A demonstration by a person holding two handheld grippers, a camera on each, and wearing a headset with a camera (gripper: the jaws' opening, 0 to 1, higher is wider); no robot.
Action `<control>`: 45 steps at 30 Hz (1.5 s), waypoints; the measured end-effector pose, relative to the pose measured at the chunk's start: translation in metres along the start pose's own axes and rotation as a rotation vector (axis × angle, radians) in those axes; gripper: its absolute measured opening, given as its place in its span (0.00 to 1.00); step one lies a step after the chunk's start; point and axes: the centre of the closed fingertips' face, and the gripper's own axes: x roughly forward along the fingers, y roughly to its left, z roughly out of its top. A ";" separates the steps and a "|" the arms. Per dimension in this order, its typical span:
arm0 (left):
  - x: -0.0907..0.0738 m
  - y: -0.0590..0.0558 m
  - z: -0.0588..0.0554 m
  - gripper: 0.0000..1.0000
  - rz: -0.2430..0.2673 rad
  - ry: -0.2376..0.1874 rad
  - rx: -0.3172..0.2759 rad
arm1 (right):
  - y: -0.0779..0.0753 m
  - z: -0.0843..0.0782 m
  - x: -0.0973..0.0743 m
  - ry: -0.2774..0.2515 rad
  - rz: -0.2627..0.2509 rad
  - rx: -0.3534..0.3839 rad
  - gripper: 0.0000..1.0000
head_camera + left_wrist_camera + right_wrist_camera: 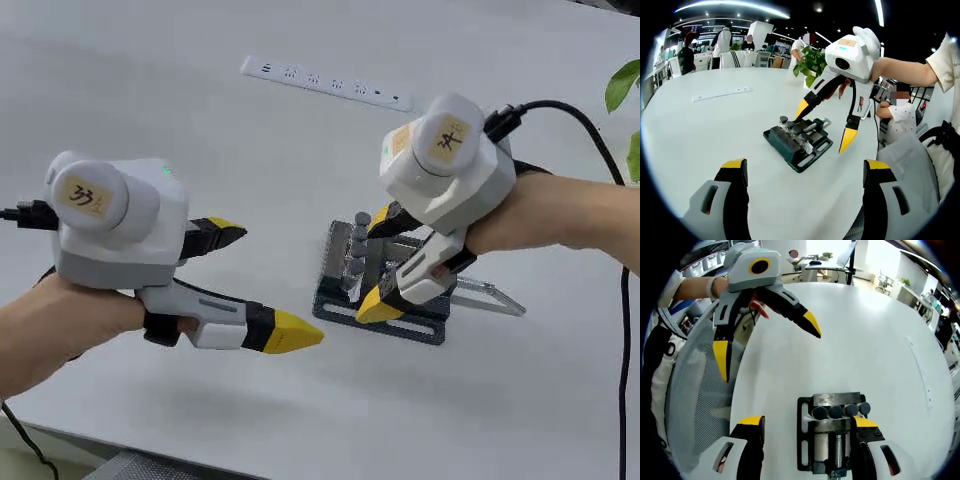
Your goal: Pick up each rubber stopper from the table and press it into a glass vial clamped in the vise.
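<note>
A dark green vise (332,303) stands on the white table and clamps a row of several glass vials, each topped by a dark grey stopper (358,234). My right gripper (377,262) hovers open over the vise, one yellow tip by the vial row and the other near the vise's front edge. From the right gripper view the stoppers (837,411) lie just ahead of the open right gripper (808,422). My left gripper (262,283) is open and empty, left of the vise and apart from it. In the left gripper view the vise (786,143) sits beyond the left gripper (804,167).
A white power strip (325,83) lies at the far side of the table. The vise's metal handle (490,293) sticks out to the right. A black cable (600,150) runs off the right hand, and plant leaves (625,90) show at the right edge.
</note>
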 end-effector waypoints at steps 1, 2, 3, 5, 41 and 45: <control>0.000 0.000 0.000 0.97 0.001 -0.002 0.001 | 0.001 -0.001 0.001 -0.007 -0.004 0.005 0.74; 0.000 0.000 0.001 0.97 0.001 -0.003 0.003 | 0.001 -0.002 0.001 -0.019 -0.016 0.018 0.76; 0.000 -0.001 0.002 0.97 -0.001 -0.005 0.003 | 0.002 -0.002 0.001 -0.031 -0.020 0.026 0.79; 0.000 -0.001 0.002 0.99 0.000 -0.007 0.004 | 0.001 -0.003 0.001 -0.060 -0.034 0.044 0.85; -0.015 -0.010 0.001 0.99 0.007 -0.046 0.031 | 0.016 -0.077 -0.037 -0.386 -0.274 0.379 0.99; -0.015 -0.010 0.001 0.99 0.010 -0.042 0.038 | 0.020 -0.092 -0.042 -0.399 -0.297 0.412 0.99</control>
